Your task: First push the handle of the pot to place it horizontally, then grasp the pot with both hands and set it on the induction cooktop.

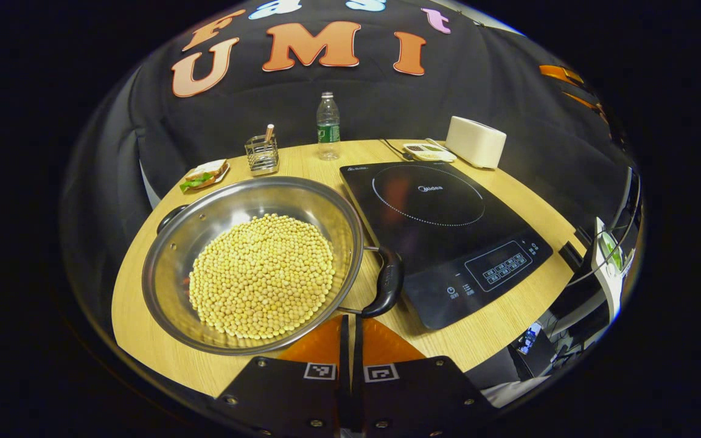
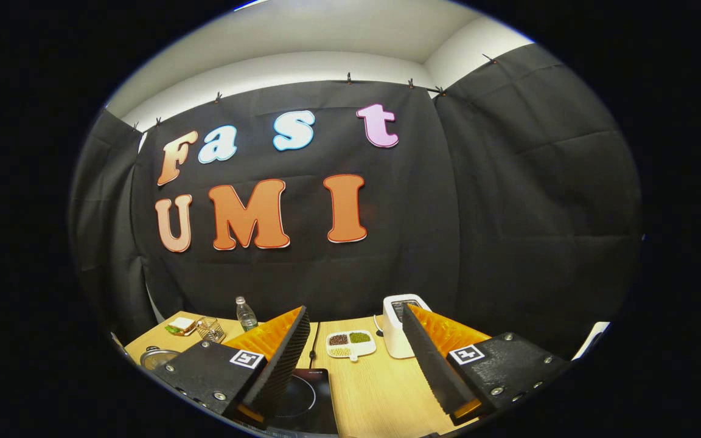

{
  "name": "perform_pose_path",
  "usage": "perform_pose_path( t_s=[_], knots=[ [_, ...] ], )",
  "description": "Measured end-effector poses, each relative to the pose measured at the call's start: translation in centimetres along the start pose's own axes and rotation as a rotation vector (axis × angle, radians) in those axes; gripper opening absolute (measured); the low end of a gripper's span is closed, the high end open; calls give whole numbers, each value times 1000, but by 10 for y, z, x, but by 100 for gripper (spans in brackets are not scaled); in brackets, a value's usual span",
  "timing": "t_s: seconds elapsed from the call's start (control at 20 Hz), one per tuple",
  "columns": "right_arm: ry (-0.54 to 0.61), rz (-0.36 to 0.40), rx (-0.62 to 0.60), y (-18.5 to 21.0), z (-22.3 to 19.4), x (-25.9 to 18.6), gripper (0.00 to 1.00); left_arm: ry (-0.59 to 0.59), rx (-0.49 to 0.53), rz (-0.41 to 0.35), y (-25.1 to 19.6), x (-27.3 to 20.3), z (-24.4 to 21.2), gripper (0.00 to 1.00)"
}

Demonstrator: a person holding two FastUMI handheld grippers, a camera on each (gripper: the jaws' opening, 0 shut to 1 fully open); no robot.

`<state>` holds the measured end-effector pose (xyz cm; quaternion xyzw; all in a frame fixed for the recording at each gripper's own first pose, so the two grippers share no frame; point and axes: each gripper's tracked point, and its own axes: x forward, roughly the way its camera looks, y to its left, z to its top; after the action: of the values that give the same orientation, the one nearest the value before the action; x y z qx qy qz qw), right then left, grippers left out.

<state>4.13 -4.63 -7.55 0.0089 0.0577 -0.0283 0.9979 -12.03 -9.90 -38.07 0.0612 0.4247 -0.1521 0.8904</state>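
Just ahead of the left gripper [image 1: 350,340], fingers pressed together, the black loop handle [image 1: 387,281] of the round steel pot [image 1: 253,264] of yellow beans lies crosswise, nearer than the right gripper [image 2: 355,356], fingers spread.

Bean-filled steel pot [image 1: 253,261] beside cooktop [image 1: 442,237]

Bright overhead light, sharp focus, heavy fisheye bending at edges.

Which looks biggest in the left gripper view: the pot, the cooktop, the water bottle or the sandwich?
1. Pot and induction cooktop: look alike, and the pot sits nearer, so unsure.
2. Water bottle.
3. Sandwich, close to the bottle.
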Motion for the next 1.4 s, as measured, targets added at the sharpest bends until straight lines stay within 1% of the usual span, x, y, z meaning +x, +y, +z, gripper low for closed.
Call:
perform_pose_path(
  t_s=[0.05, 0.1, 0.5, 0.55, 0.6, 0.95, 1.0, 1.05, 1.25, 1.3, 1.4],
  knots=[
    [0, -3, -1, -2, 0, 0, 100, -4, 8, 2, -2, 2, 5, 2],
    [1, -6, -4, -5, -2, 0, 95, -9, 12, 2, -4, 6, 8, 2],
    [-24, -42, -23, -22, 3, -4, 95, -20, -8, -13, -17, 31, 31, 1],
    [-27, -51, -26, -26, 3, -5, 100, -22, -10, -14, -19, 32, 33, 1],
    [-28, -58, -29, -28, 3, -4, 95, -23, -11, -15, -20, 36, 35, 1],
    [1, -72, -41, -33, -11, 5, 95, -41, -13, -19, -23, 53, 54, 2],
    [5, -73, -41, -33, -12, 7, 100, -45, -19, -21, -24, 56, 57, 2],
    [7, -75, -41, -35, -15, 7, 95, -48, -25, -24, -24, 59, 61, 2],
    [17, -81, -40, -33, -20, 13, 95, -87, -26, -27, -25, 63, 79, 2],
    [23, -79, -37, -32, -23, 14, 100, -85, -26, -28, -25, 64, 79, 2],
    [34, -79, -35, -29, -29, 15, 100, -89, -33, -34, -25, 68, 81, 2]
  ],
)
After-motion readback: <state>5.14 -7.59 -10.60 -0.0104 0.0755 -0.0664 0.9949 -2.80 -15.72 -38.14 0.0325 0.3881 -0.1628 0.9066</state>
